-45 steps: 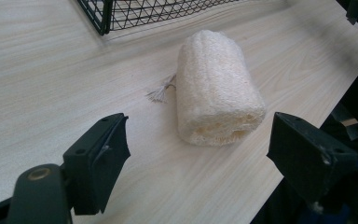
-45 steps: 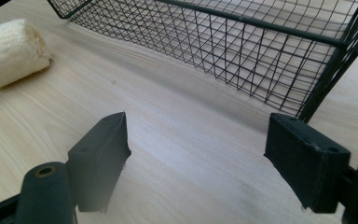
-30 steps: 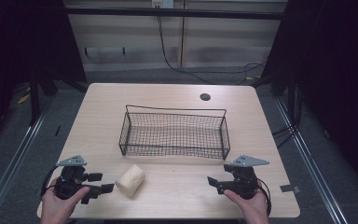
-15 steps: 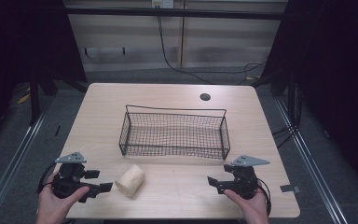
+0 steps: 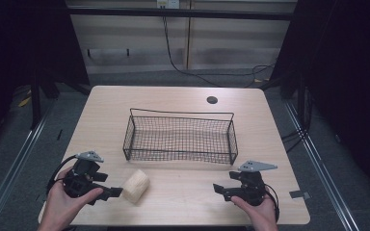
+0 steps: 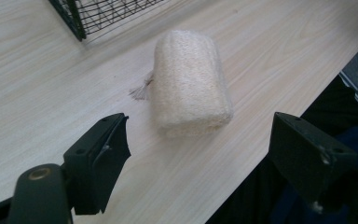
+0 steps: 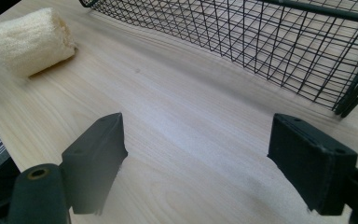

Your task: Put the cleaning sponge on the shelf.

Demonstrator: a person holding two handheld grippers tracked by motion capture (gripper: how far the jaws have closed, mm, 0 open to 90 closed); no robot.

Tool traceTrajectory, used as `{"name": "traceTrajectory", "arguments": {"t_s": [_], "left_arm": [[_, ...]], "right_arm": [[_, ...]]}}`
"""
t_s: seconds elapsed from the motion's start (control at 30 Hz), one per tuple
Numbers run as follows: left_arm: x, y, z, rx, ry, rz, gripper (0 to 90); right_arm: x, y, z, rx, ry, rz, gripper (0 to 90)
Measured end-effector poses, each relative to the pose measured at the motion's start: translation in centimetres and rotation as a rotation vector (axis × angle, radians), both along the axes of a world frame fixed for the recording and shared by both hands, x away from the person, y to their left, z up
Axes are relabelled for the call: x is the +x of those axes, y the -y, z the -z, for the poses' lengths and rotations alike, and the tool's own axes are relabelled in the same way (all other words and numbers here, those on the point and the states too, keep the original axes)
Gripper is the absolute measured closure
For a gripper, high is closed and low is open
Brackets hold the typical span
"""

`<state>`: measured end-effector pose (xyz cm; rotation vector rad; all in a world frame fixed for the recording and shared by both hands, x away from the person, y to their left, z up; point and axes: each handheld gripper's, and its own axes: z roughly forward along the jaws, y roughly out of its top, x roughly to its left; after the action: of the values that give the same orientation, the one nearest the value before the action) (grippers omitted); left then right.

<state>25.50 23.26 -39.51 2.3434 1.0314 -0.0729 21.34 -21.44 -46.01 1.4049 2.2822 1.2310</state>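
Wooden table [image 5: 183, 197] bears the loofah [image 5: 135, 186] lying sideways, long axis toward the gaping left gripper [image 5: 112, 191].

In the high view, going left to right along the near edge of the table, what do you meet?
Left gripper → loofah sponge → right gripper, all in front of the wire basket.

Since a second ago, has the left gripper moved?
Yes. The left gripper slid toward the table's near-left corner, then swung its fingers toward the loofah.
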Motion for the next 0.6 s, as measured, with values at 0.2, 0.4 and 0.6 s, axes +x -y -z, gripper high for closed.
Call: {"name": "traceTrajectory", "arguments": {"t_s": [0.2,0.4,0.6], "left_arm": [[0.4,1.3,-0.4,0.074,-0.041,0.005,24.0],[1.0,2.2,-0.8,0.119,-0.067,0.015,22.1],[1.7,3.1,-0.7,0.144,-0.097,0.037,19.7]], "right_arm": [[0.0,0.0,0.0,-0.003,0.003,-0.008,18.4],[0.0,-0.1,0.0,-0.002,-0.001,-0.013,17.9],[0.0,-0.2,0.0,-0.003,-0.003,-0.017,17.7]]}}
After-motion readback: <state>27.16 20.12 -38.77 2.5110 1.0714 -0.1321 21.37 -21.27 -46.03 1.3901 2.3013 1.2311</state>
